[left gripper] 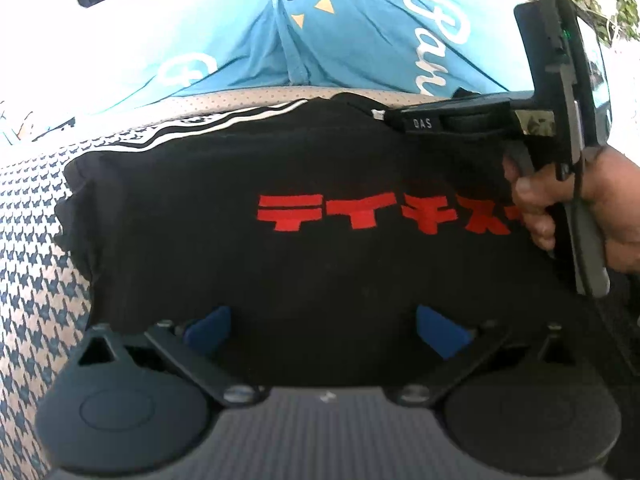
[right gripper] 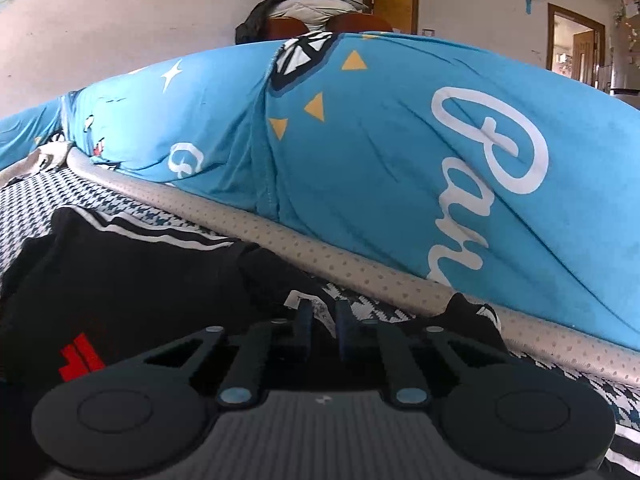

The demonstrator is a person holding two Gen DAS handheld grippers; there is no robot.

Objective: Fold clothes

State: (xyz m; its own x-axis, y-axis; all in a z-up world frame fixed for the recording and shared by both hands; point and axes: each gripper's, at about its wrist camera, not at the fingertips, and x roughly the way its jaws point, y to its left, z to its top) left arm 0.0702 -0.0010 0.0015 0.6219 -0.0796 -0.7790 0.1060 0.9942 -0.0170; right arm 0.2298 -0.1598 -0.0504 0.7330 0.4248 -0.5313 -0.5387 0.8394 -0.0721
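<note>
Left wrist view: the black shirt (left gripper: pixel 280 200) lies spread on the houndstooth cover (left gripper: pixel 36 264), red lettering (left gripper: pixel 384 214) across its middle and a white-striped edge along its far left. The left gripper (left gripper: pixel 322 326) hangs over the shirt's near edge with its blue pads well apart and only flat cloth between them. At the shirt's far right corner the right gripper (left gripper: pixel 394 117) comes in from the right, held by a hand (left gripper: pixel 576 212); its tip meets the cloth by a small white tag (left gripper: pixel 377 113). Beyond a dotted beige border (left gripper: pixel 256 98) lies a blue blanket (left gripper: pixel 360 40) with white script.

Right wrist view: this one alone shows the right gripper's (right gripper: pixel 323 322) blue fingers close up, drawn nearly together with the white tag (right gripper: pixel 308 306) and black cloth at their tips; they seem to pinch the shirt's (right gripper: pixel 120 272) edge, though the contact itself is dim. It also shows the room behind: a wall, a chair with dark clothes (right gripper: pixel 308 0), and doorways (right gripper: pixel 394 6).
</note>
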